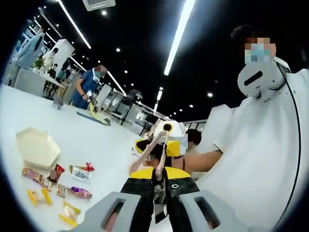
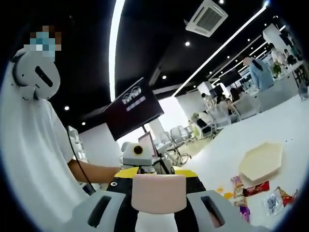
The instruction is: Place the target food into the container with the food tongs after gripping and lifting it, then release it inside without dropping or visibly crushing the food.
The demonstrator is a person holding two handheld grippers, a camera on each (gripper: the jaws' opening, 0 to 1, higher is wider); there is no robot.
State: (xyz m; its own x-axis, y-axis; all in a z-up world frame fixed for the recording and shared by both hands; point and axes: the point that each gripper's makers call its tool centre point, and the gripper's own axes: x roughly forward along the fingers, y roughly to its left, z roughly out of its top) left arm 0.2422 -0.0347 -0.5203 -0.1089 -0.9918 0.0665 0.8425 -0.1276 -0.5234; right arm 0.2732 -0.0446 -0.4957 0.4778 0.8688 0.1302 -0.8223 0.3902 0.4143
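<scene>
- Left gripper view: left gripper (image 1: 161, 186) raised well above the white table (image 1: 96, 140), pointed at the right gripper (image 1: 166, 145) in the centre of the frame, with thin pink arms rising between the 2. Jaws drawn close together, but whether clamped on those arms cannot be told.
- Right gripper view: right gripper (image 2: 159, 195) clenched on a broad pink piece, judged to be the pink tongs (image 2: 159, 186), flat between the jaws, probably so the tool cannot twist.
- Facing it at centre, the left gripper (image 2: 138, 157). Held nose to nose like this most likely to settle the grip on the tool before any reach for food.
- Target food: several wrapped snacks (image 1: 58, 181) scattered at lower left of the left gripper view, lower right in the right gripper view (image 2: 256, 191), untouched on the table (image 2: 270, 125).
- Beige hexagonal container (image 1: 37, 147) just beside the snacks, seen also at right (image 2: 262, 162); set close, presumably to keep the carry short.
- Judged stage: preparation only, nothing gripped or lifted yet.
</scene>
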